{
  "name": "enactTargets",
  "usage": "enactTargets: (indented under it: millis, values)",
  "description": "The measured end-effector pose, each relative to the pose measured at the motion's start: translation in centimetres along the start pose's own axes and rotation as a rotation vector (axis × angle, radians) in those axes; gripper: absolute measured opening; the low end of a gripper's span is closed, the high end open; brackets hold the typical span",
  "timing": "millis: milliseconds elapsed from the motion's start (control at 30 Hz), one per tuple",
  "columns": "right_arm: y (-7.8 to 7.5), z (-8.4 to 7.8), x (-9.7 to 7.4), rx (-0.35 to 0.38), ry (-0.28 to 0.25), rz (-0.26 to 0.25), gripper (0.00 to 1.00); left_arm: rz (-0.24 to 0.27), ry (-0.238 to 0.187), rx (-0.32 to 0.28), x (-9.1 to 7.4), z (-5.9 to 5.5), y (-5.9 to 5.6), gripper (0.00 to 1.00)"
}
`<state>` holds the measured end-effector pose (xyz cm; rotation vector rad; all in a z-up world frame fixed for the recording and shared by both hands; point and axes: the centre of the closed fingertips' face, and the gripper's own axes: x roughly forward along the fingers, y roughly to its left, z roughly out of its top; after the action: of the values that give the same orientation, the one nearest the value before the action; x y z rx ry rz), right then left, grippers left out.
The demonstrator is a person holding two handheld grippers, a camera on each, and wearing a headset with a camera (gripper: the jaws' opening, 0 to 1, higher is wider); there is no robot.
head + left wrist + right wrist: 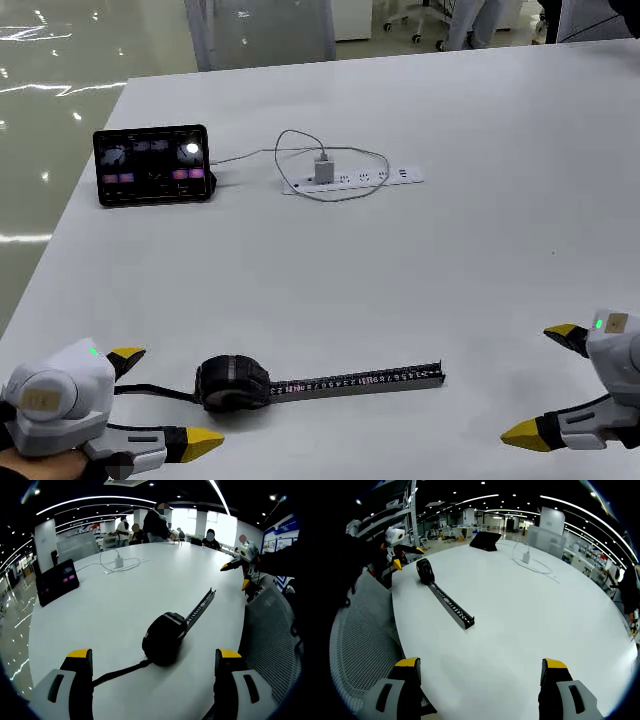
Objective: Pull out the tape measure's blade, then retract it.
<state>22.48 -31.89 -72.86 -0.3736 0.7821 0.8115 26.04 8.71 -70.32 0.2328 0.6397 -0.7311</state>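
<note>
A black tape measure (233, 383) lies near the table's front edge, its blade (358, 380) pulled out to the right and resting flat. A black wrist strap (160, 392) trails from its left side. My left gripper (165, 399) stands open just left of the case, touching nothing. In the left gripper view the tape measure (164, 636) sits ahead of the open jaws, with the blade (200, 608) running away. My right gripper (545, 383) is open at the right, apart from the blade's end. The right gripper view has the blade's hook end (466, 623) and the case (424, 571) further off.
A dark tablet (153, 165) stands at the back left. A white power strip (352, 180) with a plugged charger (324, 170) and looping cable lies at the back middle. The white table (400, 290) ends at the left and front. People stand beyond the table's far side.
</note>
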Motion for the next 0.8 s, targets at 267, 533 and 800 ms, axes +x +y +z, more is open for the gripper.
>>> enactTargets:
  millis: [267,533,800]
  values:
    - [0.8,-0.1,-2.0,0.007,-0.037,-0.047,0.99,0.079,-0.048,-0.028,-1.5,-1.5,1.0,0.99]
    - [1.8,-1.2,-2.7,0.022,-0.051,-0.044,0.99,0.077,-0.038,-0.015,-2.7,-3.1,0.1,0.99]
    - [1.9,-2.1,-3.6,0.037,-0.039,-0.069,0.99,0.061,-0.047,-0.017,-2.6,-2.9,-0.6,0.99]
